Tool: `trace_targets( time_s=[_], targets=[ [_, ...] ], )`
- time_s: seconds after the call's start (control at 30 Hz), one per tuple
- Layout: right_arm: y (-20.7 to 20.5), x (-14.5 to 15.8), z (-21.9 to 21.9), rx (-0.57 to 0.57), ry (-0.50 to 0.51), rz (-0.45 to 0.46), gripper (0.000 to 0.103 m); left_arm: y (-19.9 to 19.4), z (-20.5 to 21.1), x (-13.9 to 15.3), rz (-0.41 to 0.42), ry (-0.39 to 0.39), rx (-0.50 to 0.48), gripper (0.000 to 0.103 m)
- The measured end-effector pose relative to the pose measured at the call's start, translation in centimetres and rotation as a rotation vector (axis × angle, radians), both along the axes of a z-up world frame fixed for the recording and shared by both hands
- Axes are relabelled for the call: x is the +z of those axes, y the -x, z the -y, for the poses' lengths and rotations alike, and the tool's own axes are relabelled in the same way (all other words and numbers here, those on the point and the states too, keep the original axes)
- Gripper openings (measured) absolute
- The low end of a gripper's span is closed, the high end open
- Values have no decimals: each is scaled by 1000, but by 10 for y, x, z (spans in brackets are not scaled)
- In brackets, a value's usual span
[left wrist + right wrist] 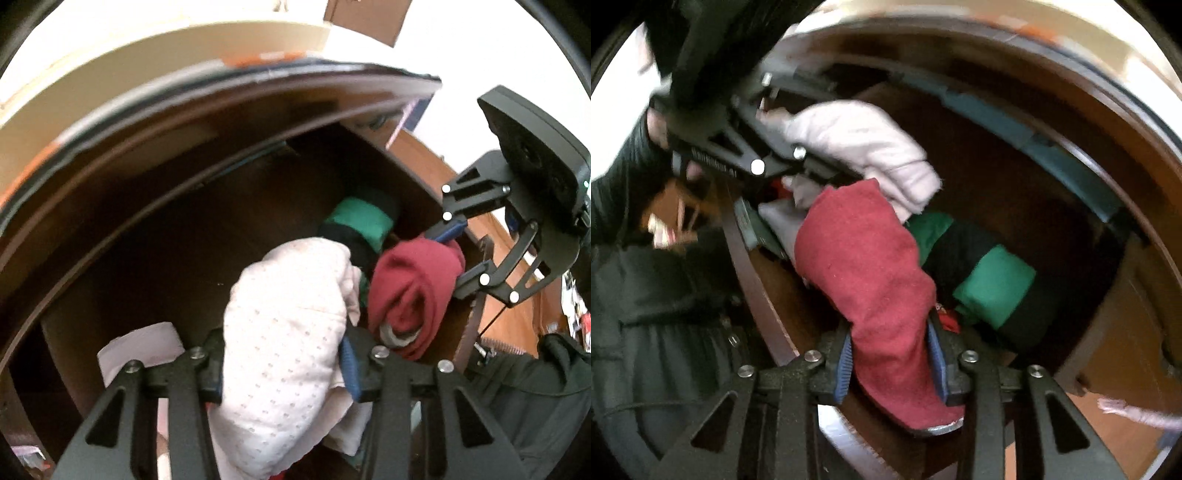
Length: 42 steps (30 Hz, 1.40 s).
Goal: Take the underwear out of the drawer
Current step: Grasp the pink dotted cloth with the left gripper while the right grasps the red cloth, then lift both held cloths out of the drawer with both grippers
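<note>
Underwear sits clamped in both tools — pale dotted piece (pixel 284 332) in the left gripper (pixel 282 363), red piece (pixel 882 291) in the right gripper (pixel 892 365) — each pointing forward over the drawer (pixel 436 184).

The left gripper (pixel 282 363), at the bottom centre of its own view, is clamped on pale dotted cloth (pixel 284 332). The right gripper (pixel 894 363), likewise low and central, pinches red cloth (pixel 879 280); from the left view it reaches in at the right edge.
</note>
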State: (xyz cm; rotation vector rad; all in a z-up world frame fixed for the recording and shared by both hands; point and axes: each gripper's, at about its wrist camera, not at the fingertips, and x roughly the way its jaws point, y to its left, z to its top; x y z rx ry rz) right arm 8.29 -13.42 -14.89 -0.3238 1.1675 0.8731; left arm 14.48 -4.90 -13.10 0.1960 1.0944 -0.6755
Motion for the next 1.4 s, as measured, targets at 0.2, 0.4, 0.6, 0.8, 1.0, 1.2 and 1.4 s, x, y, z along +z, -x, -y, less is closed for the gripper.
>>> trace_targets(
  time_s=[0.2, 0.4, 0.6, 0.8, 1.0, 1.2, 1.4],
  targets=[
    [13, 10, 20, -136, -106, 79, 37, 18, -9, 11, 78, 45, 108, 44],
    [12, 19, 43, -249, -215, 84, 38, 31, -17, 19, 169, 71, 224, 44],
    [21, 16, 38, -317, -262, 81, 38, 38, -35, 22, 212, 110, 302, 44],
    [29, 21, 58, -354, -307, 108, 38, 42, -30, 20, 235, 146, 347, 44],
    [32, 32, 53, -371, -318, 140, 38, 47, -27, 25, 283, 178, 375, 44],
    [36, 38, 50, -393, -360, 152, 38, 54, -32, 31, 328, 216, 396, 44],
    [40, 46, 51, -422, -418, 183, 38, 60, -39, 38, 374, 258, 431, 44]
  ],
)
